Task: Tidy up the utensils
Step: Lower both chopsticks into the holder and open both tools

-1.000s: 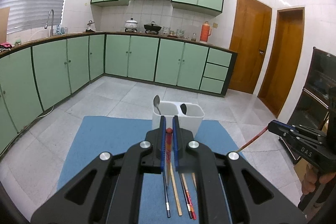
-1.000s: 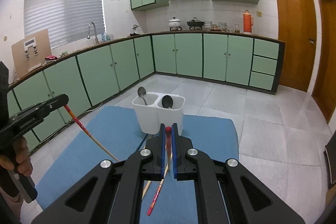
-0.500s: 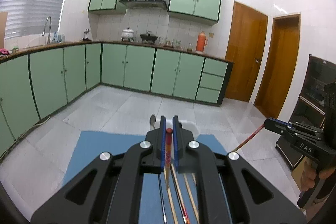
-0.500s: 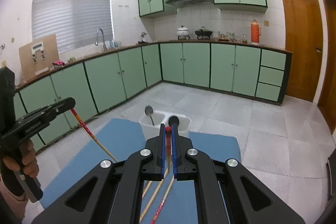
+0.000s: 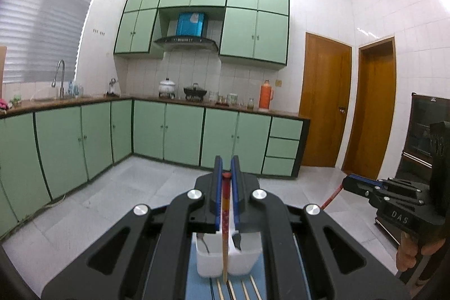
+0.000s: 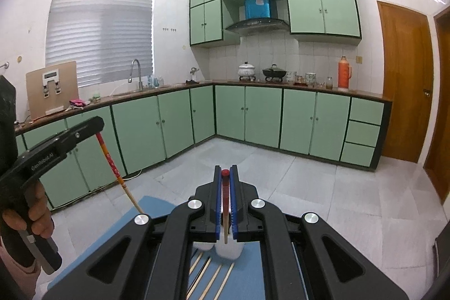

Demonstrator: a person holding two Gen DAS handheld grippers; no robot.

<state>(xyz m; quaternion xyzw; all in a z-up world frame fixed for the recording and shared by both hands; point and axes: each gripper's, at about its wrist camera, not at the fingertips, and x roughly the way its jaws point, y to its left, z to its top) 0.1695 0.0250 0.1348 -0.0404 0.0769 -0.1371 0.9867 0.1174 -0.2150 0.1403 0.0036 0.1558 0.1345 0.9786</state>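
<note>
— Chopsticks: where are they sitting?
— Left gripper [image 5: 225, 182] is clamping one chopstick [image 5: 225, 238], right gripper [image 6: 225, 180] another [image 6: 225, 211], both hanging over the white holder [image 5: 213, 263]
— Handling?
— Light, stiff, slippery; gripping near the red tops is looking safest

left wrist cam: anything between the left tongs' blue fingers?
Yes. A red-topped chopstick is clamped between the left tongs, hanging down over the white utensil holder; shows in the left wrist view.

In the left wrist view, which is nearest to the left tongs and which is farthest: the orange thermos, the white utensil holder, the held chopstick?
1. Chopstick: clamped between the left tongs.
2. White utensil holder: just below, on the blue mat.
3. Orange thermos: far off, on the back counter, right of centre.
</note>
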